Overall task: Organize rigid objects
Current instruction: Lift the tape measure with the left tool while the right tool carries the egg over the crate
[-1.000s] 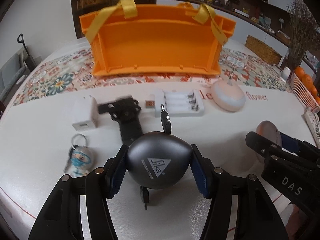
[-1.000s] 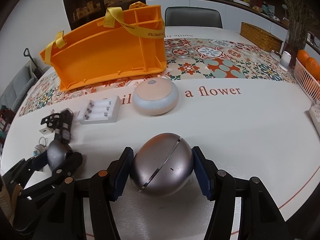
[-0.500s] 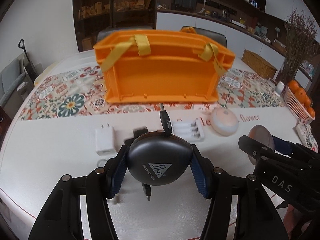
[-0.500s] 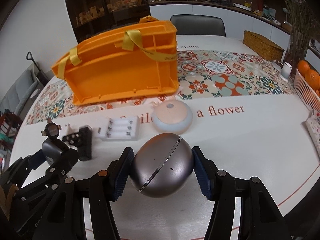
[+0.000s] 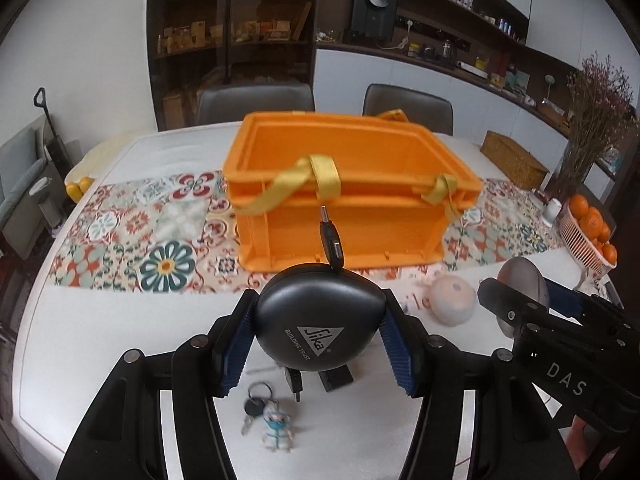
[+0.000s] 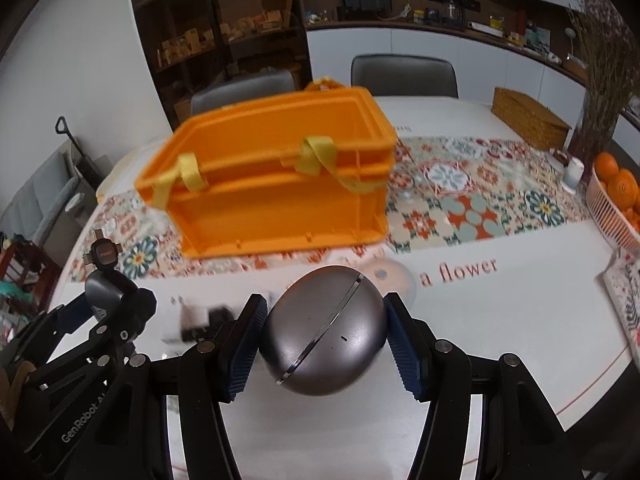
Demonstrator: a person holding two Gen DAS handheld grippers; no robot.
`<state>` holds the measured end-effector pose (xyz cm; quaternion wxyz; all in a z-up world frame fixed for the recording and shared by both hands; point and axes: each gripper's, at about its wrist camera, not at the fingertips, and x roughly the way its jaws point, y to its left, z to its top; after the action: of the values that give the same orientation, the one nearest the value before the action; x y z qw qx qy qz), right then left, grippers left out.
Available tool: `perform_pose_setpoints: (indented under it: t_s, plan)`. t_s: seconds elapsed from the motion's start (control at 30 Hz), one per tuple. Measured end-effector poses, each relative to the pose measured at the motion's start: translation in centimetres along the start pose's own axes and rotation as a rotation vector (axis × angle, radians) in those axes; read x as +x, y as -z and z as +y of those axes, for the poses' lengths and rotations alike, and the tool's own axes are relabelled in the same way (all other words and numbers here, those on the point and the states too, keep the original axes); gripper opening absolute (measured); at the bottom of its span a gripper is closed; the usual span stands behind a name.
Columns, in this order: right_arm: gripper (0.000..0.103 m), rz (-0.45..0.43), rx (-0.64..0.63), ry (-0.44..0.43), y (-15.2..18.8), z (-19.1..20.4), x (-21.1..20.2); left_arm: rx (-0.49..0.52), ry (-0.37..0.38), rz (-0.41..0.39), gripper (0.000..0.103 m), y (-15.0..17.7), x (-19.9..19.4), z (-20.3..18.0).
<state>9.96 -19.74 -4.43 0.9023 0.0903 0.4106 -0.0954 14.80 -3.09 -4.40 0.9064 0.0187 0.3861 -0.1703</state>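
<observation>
My left gripper [image 5: 318, 334] is shut on a dark round Sika cable reel [image 5: 318, 320] with a plug sticking up, held above the table. My right gripper [image 6: 323, 334] is shut on a silver egg-shaped case [image 6: 324, 332], also lifted. An orange crate [image 5: 344, 196] with yellow straps stands ahead on the patterned runner; in the right wrist view the crate [image 6: 276, 184] is ahead and left. Each gripper shows in the other's view: the right gripper [image 5: 520, 300] and the left gripper [image 6: 108, 296].
On the white table lie a peach round lamp [image 5: 452, 300], a key ring with a small figure [image 5: 268, 420] and a black clip [image 6: 208, 316]. A basket of oranges [image 6: 616, 192] and a wicker box [image 6: 528, 120] sit at the right. Chairs stand behind.
Both grippers have risen and tilted up with their objects. The crate now appears lower and farther, seen from above its rim. The small items on the table have dropped below the grippers.
</observation>
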Motion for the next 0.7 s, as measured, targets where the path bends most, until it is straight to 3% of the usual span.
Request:
perform_pose_setpoints:
  t_s: [0.4, 0.7]
  plan:
    - [0.06, -0.043, 0.058, 0.049, -3.1, 3.6, -1.3, 0.053, 0.081, -0.016, 0.059, -4.1, -0.4, 3.2]
    - [0.06, -0.04, 0.078, 0.039, -4.9, 3.7, -1.0, 0.047, 0.078, -0.031, 0.059, -6.3, -0.3, 3.0]
